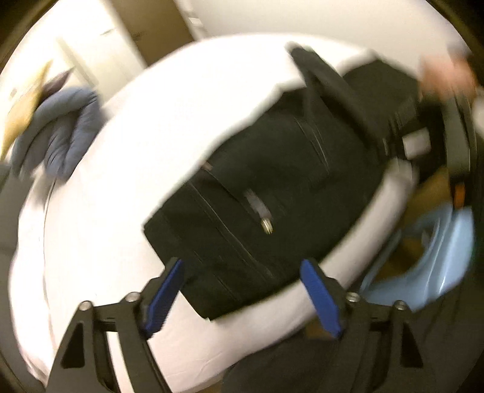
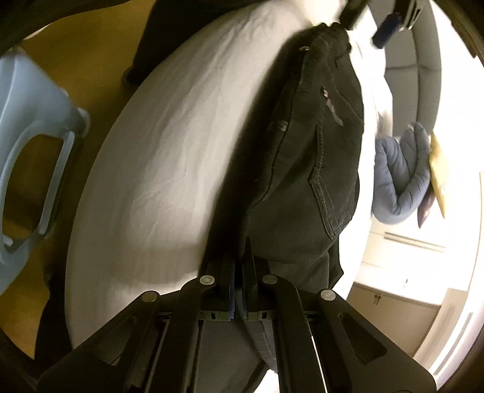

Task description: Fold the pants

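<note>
Two grippers work over dark pants (image 1: 266,187) that lie on a white bed (image 1: 127,169). In the left wrist view the pants form a long dark band running from the near edge of the bed toward its far right corner, with the waistband, a metal button (image 1: 267,226) and the fly seam at the near end. The left gripper (image 1: 242,299) hangs above that near end with its blue pads (image 1: 163,294) spread wide; nothing is between them and they touch no cloth. This view is blurred. At the far right of it a person's hand (image 1: 447,75) shows as a pale smear above the other tool.

In the right wrist view the right gripper (image 2: 239,263) has its jaws pressed together on a fold of the pants (image 2: 317,157), pinching the dark cloth right at the pad tips. From there the pants stretch away along the bed (image 2: 169,145), a back pocket and rivets facing up, toward the far edge where the left gripper (image 2: 367,25) appears, open and clear of the cloth.

Beside the pants, at the bed's edge, lies a grey-blue padded garment (image 2: 402,175), apart from them. A pale blue stool (image 2: 33,145) stands on the wooden floor (image 2: 99,54) off the bed's other side.
</note>
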A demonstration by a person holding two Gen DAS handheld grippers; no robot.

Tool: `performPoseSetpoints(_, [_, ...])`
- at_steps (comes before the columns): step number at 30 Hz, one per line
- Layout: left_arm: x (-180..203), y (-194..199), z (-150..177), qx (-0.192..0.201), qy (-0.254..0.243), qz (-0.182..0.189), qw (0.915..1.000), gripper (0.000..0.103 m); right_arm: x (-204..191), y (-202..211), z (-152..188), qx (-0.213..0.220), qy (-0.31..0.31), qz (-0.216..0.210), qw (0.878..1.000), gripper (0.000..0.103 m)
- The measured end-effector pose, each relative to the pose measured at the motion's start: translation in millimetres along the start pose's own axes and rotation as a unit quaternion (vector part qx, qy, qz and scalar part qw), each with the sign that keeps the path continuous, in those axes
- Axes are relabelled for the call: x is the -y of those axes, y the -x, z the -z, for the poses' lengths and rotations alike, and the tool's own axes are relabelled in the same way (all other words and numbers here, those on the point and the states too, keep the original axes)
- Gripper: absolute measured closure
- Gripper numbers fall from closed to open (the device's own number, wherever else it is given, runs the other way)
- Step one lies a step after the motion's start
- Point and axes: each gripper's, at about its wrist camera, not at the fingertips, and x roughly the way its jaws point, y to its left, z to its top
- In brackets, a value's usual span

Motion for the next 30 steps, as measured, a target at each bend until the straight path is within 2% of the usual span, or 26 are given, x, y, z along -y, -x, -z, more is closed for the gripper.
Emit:
performPoseSetpoints(1, [-6.8,3.0,-8.4,0.019,0.04,0.012,0.999,0.019,1.7,-1.3,-1.5,0.001,-0.014,0.002,1.0,0.1])
performPoseSetpoints(4, [-0.3,-11.1,-32.6,0.042,0.094,0.032,0.9942,0.019,10.0,-3.9,-4.2,0.003,-0.069,-0.004,0.998,0.1])
performPoseSetpoints(6, [7.7,-32.3,-45.6,0.034,0.11,0.036,0.9927,0.019,19.3,-3.7,-2.7,0.011,-0.124,-0.013,0.992,0.099])
performPoseSetpoints(9, [26.7,-78.8,-58.6,0.004,0.144,0.058,0.9879,0.02,34.9,-2.8,3.4,0.019,-0.229,-0.022,0.973,0.083])
performPoseSetpoints(10, [33.3,-95.8,-59.9,-0.019,0.152,0.061,0.9864,0.02,42.0,0.5,9.1,0.022,-0.278,-0.025,0.96,0.072])
performPoseSetpoints(11, [45.1,-110.3,-58.3,-0.045,0.157,0.063,0.9846,0.02,46.4,2.4,13.1,0.023,-0.311,-0.024,0.95,0.055])
performPoseSetpoints(12, [52.5,-124.5,-55.6,-0.058,0.157,0.052,0.9846,0.017,51.0,6.3,19.2,0.027,-0.348,-0.022,0.937,0.047])
performPoseSetpoints(13, [56.2,-126.7,-54.3,-0.048,0.156,0.043,0.9855,0.013,54.9,11.8,26.2,0.041,-0.385,-0.032,0.922,0.036])
performPoseSetpoints(14, [57.3,-127.8,-53.8,-0.045,0.163,0.043,0.9846,0.011,58.4,18.4,35.2,0.057,-0.425,-0.042,0.902,0.032])
performPoseSetpoints(16, [53.6,-129.1,-55.9,-0.049,0.185,0.048,0.9803,0.011,63.6,25.9,52.0,0.065,-0.494,-0.051,0.866,0.029])
performPoseSetpoints(17, [53.2,-130.1,-56.0,-0.051,0.188,0.048,0.9797,0.011,67.6,29.9,66.1,0.069,-0.542,-0.06,0.836,0.029])
performPoseSetpoints(18, [52.8,-129.5,-57.9,-0.053,0.19,0.047,0.9792,0.012,70.4,31.2,75.7,0.075,-0.571,-0.069,0.815,0.029])
performPoseSetpoints(19, [52.4,-127.3,-60.4,-0.053,0.194,0.046,0.9785,0.012,74.2,32.6,90.5,0.085,-0.61,-0.085,0.783,0.029])
performPoseSetpoints(21, [49.4,-120.7,-67.3,-0.043,0.213,0.056,0.9745,0.022,83.0,27.0,127.9,0.104,-0.69,-0.132,0.704,0.029])
performPoseSetpoints(22, [48.1,-116.8,-68.6,-0.034,0.233,0.064,0.9698,0.022,88.9,21.2,154.1,0.115,-0.732,-0.16,0.652,0.029])
performPoseSetpoints(23, [47.0,-113.9,-68.7,-0.027,0.249,0.069,0.9656,0.022,91.5,17.3,173.7,0.125,-0.758,-0.175,0.615,0.029])
performPoseSetpoints(24, [45.1,-113.6,-69.2,-0.018,0.269,0.074,0.9602,0.022,95.5,12.0,197.9,0.14,-0.786,-0.187,0.572,0.029])
performPoseSetpoints(25, [44.6,-116.9,-69.2,-0.019,0.278,0.076,0.9574,0.022,100.8,4.8,229.5,0.154,-0.818,-0.187,0.522,0.029])
performPoseSetpoints(26, [45.3,-124.0,-68.3,-0.028,0.286,0.074,0.9551,0.022,101.4,1.1,252.2,0.16,-0.839,-0.179,0.488,0.029])
performPoseSetpoints(29, [53.9,-133.2,-67.7,-0.035,0.284,0.068,0.9558,0.017,109.6,-19.6,332.9,0.184,-0.899,-0.139,0.372,0.029])
performPoseSetpoints(30, [56.5,-136.0,-70.8,-0.039,0.281,0.066,0.9567,0.015,112.2,-32.2,358.7,0.171,-0.916,-0.126,0.34,0.029])
